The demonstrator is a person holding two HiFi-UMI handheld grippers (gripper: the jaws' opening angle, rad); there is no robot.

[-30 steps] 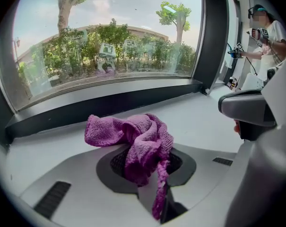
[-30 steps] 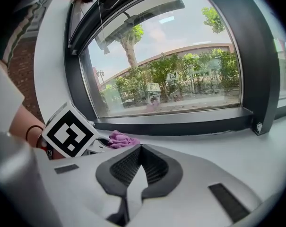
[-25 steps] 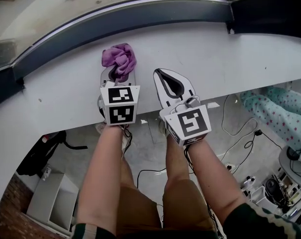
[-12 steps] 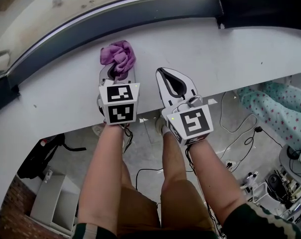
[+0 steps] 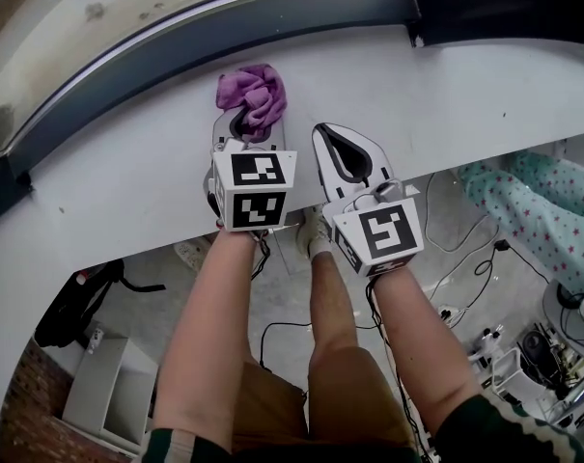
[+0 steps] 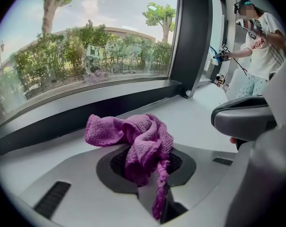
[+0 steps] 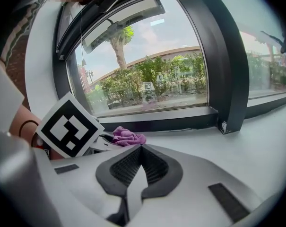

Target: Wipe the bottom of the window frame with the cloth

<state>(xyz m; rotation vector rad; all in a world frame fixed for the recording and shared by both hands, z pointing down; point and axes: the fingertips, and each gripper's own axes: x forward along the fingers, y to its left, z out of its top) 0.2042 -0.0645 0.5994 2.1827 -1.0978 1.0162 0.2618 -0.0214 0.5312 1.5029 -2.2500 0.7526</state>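
Observation:
A crumpled purple cloth (image 5: 252, 95) rests on the white window sill (image 5: 127, 172), just short of the dark bottom rail of the window frame (image 5: 176, 41). My left gripper (image 5: 250, 135) is shut on the cloth (image 6: 138, 143), whose bunched end sticks out past the jaws toward the frame (image 6: 86, 108). My right gripper (image 5: 336, 145) hovers beside it to the right, shut with nothing between its jaws. In the right gripper view the cloth (image 7: 127, 137) shows to the left, behind the left gripper's marker cube (image 7: 69, 126).
A dark upright mullion (image 5: 485, 3) joins the frame at the right, seen also as the mullion (image 7: 228, 70). Another person (image 6: 261, 41) stands at the far end of the sill. Below the sill's front edge lie cables (image 5: 465, 258) and the floor.
Both grippers have shifted to the right along the sill, the left one carrying the cloth with it. The cloth stays close to the frame's bottom rail.

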